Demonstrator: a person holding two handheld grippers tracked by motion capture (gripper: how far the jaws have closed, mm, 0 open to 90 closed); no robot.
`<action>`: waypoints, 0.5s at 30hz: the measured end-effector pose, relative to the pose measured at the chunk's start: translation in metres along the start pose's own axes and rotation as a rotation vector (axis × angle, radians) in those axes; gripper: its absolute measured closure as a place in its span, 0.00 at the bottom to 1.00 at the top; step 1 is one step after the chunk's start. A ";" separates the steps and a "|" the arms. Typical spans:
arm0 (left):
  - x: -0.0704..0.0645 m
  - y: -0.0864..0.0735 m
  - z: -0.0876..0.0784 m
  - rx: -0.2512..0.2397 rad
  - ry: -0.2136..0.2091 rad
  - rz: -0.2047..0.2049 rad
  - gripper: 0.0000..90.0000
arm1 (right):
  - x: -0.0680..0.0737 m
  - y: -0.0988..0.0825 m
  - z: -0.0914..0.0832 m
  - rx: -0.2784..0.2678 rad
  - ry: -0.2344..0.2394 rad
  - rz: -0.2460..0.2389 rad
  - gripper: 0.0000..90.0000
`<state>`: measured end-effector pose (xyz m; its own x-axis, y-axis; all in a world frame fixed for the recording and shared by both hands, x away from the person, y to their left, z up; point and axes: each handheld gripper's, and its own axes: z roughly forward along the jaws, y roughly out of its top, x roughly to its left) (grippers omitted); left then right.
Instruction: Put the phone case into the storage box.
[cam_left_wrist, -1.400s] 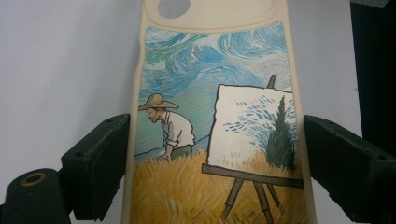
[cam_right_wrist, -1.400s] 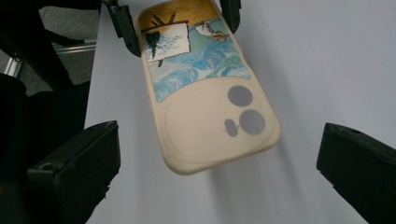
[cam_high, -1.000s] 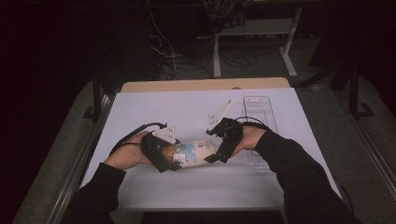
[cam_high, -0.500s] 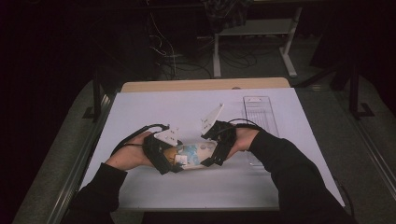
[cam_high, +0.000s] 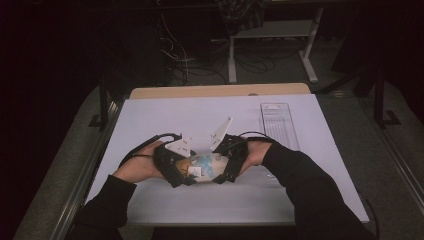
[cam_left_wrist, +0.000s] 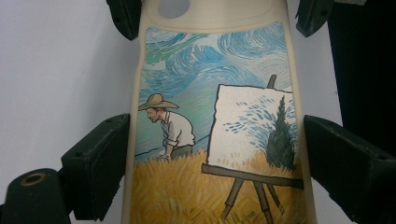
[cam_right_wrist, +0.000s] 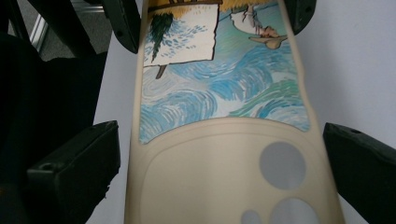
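worktop: a table (cam_high: 150, 120) under a white sheet, with a strip of bare wood showing along its far edge (cam_high: 220, 91)
near middle: a cream phone case (cam_high: 205, 165) printed with a painter at an easel, resting on the white surface
far right: a clear flat plastic tray (cam_high: 278, 122), lengthwise, well apart from the case

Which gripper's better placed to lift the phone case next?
Left gripper: its jaws press both long edges of the phone case. The right gripper's jaws straddle the camera-hole end with a gap.
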<state>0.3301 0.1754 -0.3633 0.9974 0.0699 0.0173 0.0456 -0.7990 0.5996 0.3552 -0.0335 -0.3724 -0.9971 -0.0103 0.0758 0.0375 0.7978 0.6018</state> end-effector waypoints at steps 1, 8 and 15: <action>0.000 0.000 0.000 0.001 0.001 0.002 0.12 | 0.000 0.000 0.001 0.005 0.002 0.001 0.00; -0.001 0.000 0.000 -0.003 0.002 0.000 0.12 | 0.000 0.000 0.004 0.029 0.002 0.005 0.00; 0.000 0.000 0.000 -0.002 0.002 0.007 0.12 | 0.001 0.000 0.005 0.051 0.001 -0.007 0.02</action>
<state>0.3297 0.1750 -0.3633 0.9976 0.0657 0.0230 0.0387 -0.7983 0.6010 0.3541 -0.0306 -0.3769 -0.9972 -0.0169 0.0724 0.0267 0.8274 0.5609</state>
